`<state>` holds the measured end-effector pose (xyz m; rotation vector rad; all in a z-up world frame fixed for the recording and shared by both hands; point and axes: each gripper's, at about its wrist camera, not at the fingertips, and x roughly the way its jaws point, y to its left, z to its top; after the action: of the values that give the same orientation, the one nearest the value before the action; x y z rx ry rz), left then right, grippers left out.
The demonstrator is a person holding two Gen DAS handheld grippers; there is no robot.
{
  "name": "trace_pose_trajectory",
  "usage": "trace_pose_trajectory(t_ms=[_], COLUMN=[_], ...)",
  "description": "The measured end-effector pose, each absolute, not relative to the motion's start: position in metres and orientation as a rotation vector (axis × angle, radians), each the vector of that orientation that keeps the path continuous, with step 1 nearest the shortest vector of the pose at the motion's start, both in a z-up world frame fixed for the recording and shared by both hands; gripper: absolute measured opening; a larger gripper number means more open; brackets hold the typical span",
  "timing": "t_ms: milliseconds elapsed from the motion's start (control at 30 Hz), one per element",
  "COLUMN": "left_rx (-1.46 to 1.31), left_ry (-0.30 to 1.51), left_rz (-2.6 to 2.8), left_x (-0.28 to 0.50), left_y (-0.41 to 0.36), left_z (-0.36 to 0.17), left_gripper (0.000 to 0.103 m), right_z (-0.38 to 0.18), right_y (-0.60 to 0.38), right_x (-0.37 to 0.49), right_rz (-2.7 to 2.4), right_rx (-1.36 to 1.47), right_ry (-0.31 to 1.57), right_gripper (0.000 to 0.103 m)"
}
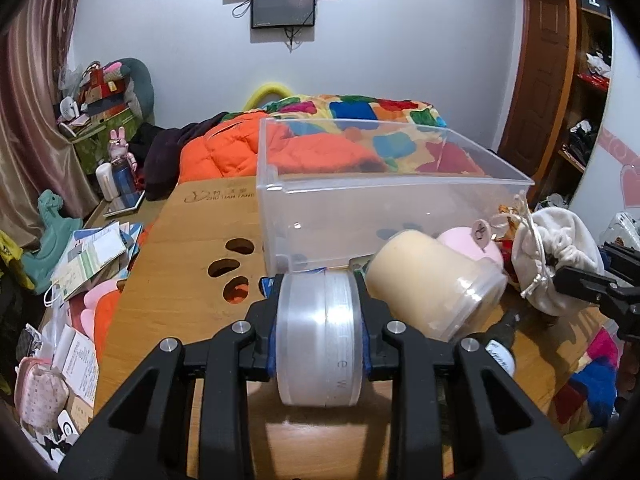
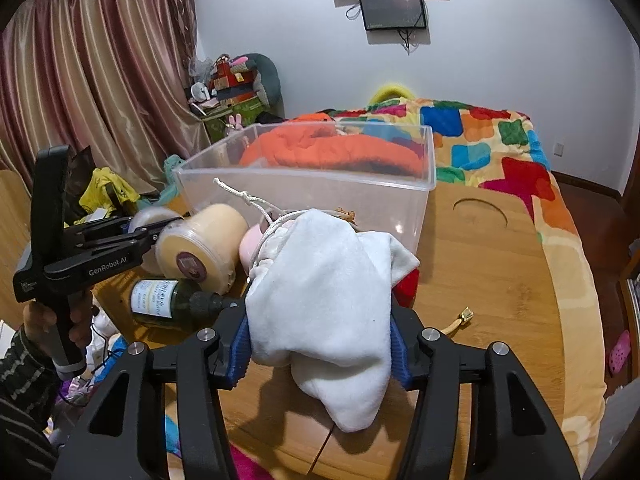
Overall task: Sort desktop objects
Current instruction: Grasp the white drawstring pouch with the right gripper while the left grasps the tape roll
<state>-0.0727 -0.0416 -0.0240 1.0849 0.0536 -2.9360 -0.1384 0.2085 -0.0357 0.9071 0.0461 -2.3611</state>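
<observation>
My left gripper (image 1: 319, 338) is shut on a clear tape roll (image 1: 318, 336), held above the wooden table (image 1: 188, 264); in the right wrist view the gripper (image 2: 160, 232) sits at the left. My right gripper (image 2: 320, 344) is shut on a white drawstring pouch (image 2: 328, 300), which also shows in the left wrist view (image 1: 560, 256). An empty clear plastic bin (image 1: 360, 196) stands behind both, seen too in the right wrist view (image 2: 304, 184). A cream-filled jar (image 1: 436, 280) lies on its side between the grippers, and shows in the right wrist view (image 2: 200, 248).
A dark green bottle (image 2: 172, 304) lies near the jar. A pink object (image 1: 472, 244) sits behind the jar. A small gold-tipped item (image 2: 460, 320) lies on the table at right. Papers and toys (image 1: 88, 260) clutter the left; a bed with a colourful quilt (image 2: 500, 148) lies behind.
</observation>
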Motion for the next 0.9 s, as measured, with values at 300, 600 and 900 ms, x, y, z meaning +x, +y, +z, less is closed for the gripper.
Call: trace_pose_trajectory(t_ms=[300, 600, 900], left_rx=[1.059, 1.036, 1.029], left_ry=[0.027, 0.031, 0.015], left_rz=[-2.981, -3.011, -3.056], left_x=[-0.062, -0.057, -0.06], left_y=[-0.035, -0.034, -0.028], left_z=[-0.01, 0.009, 0.029], left_gripper=[0.029, 0.029, 0.029], right_z=[-0.017, -0.001, 0.018], right_y=[0.207, 0.206, 0.206], right_x=[-0.128, -0.126, -0.13], right_rz=[-2.364, -2.365, -2.363], right_rx=[0.854, 0.834, 0.811], right_ry=[0.047, 0.066, 0.08], right_gripper=[0.051, 0.051, 0.051])
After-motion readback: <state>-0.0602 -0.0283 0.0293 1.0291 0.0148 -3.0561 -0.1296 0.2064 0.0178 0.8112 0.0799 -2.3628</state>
